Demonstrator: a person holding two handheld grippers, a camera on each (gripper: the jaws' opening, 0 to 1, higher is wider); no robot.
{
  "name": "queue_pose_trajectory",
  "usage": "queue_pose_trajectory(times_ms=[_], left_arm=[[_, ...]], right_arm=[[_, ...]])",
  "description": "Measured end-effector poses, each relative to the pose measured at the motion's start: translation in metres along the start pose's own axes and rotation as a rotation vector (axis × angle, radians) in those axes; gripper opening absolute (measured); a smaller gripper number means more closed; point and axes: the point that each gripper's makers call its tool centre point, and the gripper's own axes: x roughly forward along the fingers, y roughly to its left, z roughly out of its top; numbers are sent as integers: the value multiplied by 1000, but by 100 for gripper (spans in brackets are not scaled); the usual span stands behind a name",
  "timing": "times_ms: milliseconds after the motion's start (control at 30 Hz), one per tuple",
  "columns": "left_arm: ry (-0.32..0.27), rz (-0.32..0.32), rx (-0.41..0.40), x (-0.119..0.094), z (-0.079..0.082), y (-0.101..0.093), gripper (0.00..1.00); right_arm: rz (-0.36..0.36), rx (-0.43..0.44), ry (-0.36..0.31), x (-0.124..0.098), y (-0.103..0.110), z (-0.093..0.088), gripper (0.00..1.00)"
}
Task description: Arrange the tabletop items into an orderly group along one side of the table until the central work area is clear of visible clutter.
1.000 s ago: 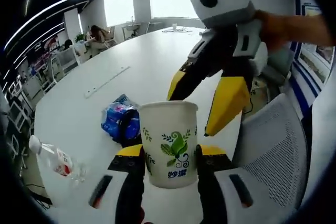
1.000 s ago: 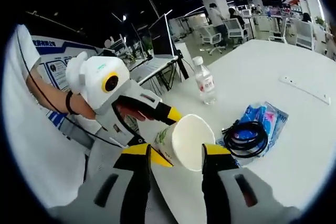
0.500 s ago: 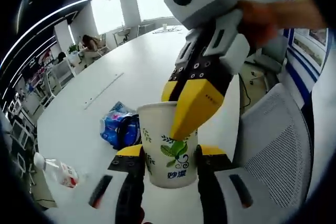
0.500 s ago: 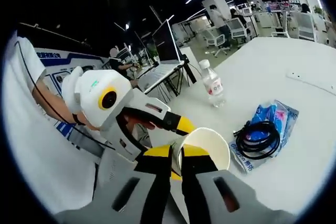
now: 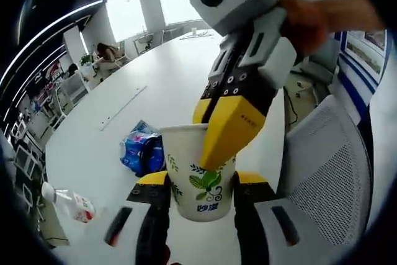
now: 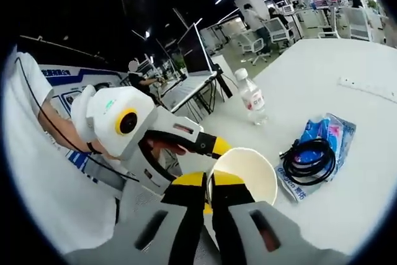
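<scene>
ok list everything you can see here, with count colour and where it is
paper cup: 1, white with green leaf print, between the left gripper's jaws, right gripper pinching its rim
water bottle: 1, clear, red label, upright on the table
blue packet: 1, blue, flat on the table
cable coil: 1, black, on the packet
table: 1, white
mesh chair: 1, grey, beside the table
left gripper: yellow and black
right gripper: yellow and black

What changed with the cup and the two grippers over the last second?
The right gripper came down from beside the paper cup and shut on its rim, one jaw inside and one outside. The left gripper kept its hold on the cup's body. The blue packet, black cable coil and water bottle stayed in place on the white table.
</scene>
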Motion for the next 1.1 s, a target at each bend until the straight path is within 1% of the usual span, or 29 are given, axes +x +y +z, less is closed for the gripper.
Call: queue_pose_trajectory(times_ms=[200,300,367,467,733,800,933,1067,1100], left_arm=[[-3,13,-27,-1,-3,2,40],[12,18,-27,-2,-9,3,40],[12,24,-39,-4,-11,5,39],[7,31,-62,-8,-13,7,40],[-6,57,-111,-17,-19,15,41],[-13,60,-128,-19,-21,17,40],[-37,62,-206,-24,-25,21,39],[-40,75,-231,-29,-31,24,40],[-45,78,-250,-30,-32,25,40]], right_arm=[[-15,7,-9,3,0,0,0],[-17,1,-5,5,0,0,0],[-17,0,-5,6,0,1,0],[-10,13,-13,7,0,4,0],[-9,4,-20,13,-1,12,0],[-13,3,-16,15,-2,13,0],[-12,5,-17,18,-3,13,0],[-12,2,-11,22,-5,14,0],[-12,2,-10,23,-5,15,0]])
